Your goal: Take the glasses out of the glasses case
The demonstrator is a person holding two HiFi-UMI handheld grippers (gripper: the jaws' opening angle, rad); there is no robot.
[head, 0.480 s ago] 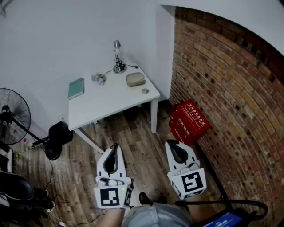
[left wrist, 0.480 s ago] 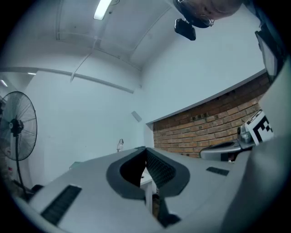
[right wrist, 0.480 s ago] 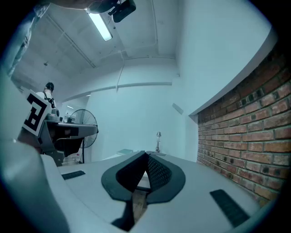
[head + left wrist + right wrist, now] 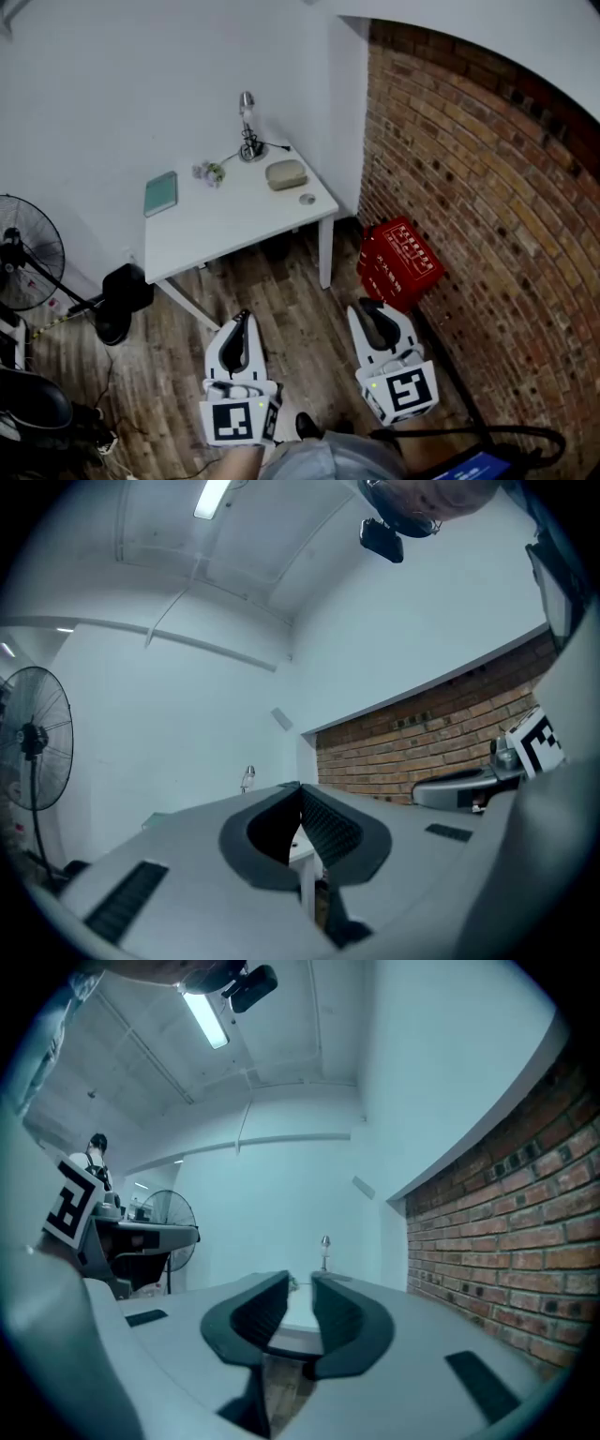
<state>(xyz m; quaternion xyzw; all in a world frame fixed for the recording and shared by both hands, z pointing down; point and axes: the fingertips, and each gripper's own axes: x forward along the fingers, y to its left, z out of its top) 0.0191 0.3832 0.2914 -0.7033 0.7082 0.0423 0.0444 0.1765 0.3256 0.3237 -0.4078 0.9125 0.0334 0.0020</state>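
Step in hand, my read: approach, nothing touched yet.

Left to right:
- fan (image 4: 26, 255), far left of the left fingers, floor level
- teal notebook (image 4: 160, 192) on the white table (image 4: 234, 223), ahead-left of the left fingers
- left gripper (image 4: 243, 314): fingers closed tip to tip, nothing between them
- small sprig-like item (image 4: 210, 172) and a lamp-like stand (image 4: 248, 127), well ahead of the left fingers
- glasses case (image 4: 286, 173): closed, flat on the table, well ahead, between the two grippers' lines. Glasses not visible; presumably inside.
- small round disc (image 4: 307, 198), just right of and nearer than the case
- right gripper (image 4: 364, 306): fingers all but closed, thin slit only, empty
- red crate (image 4: 398, 261), ahead-right of the right fingers, on the floor by the brick wall (image 4: 487, 187)

To do it well: bring both grippers up and over the table edge and open the fingers before arrival. Pin the case body with one, work the lid seam with the other. Avoid the disc.

Counts: 2 grippers, 1 case, 1 notebook, 1 stand, 1 sprig, 1 disc, 1 crate, 1 fan, 1 table.
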